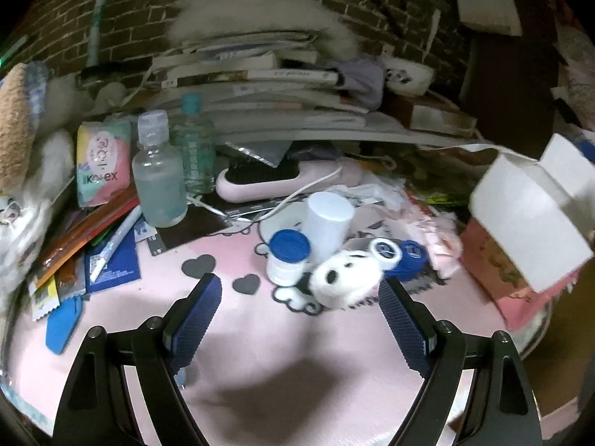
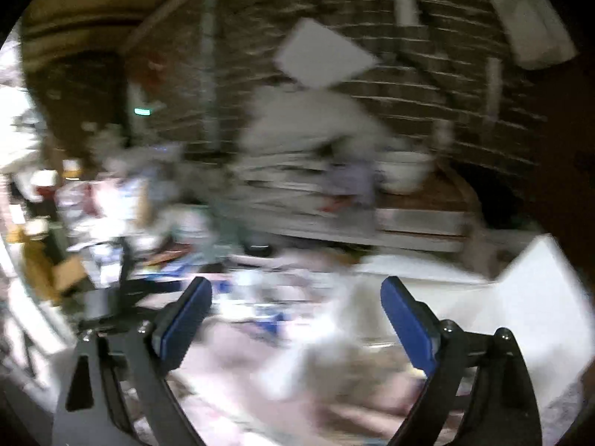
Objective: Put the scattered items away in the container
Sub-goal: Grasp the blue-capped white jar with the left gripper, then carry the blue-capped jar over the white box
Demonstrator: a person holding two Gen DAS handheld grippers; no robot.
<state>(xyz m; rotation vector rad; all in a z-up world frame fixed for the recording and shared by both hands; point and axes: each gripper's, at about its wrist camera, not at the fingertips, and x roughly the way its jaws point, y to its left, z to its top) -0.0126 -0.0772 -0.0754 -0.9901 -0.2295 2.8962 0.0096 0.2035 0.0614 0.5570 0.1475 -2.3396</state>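
Left gripper [image 1: 299,293] wide, empty, near fluffy white panda plush [image 1: 344,273]; crowded small white blue-capped jar [image 1: 288,260] risks toppling. Right gripper [image 2: 295,299] wide, empty, view blurred.

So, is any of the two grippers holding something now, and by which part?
Nothing is held: the left gripper and the right gripper are both open and empty.
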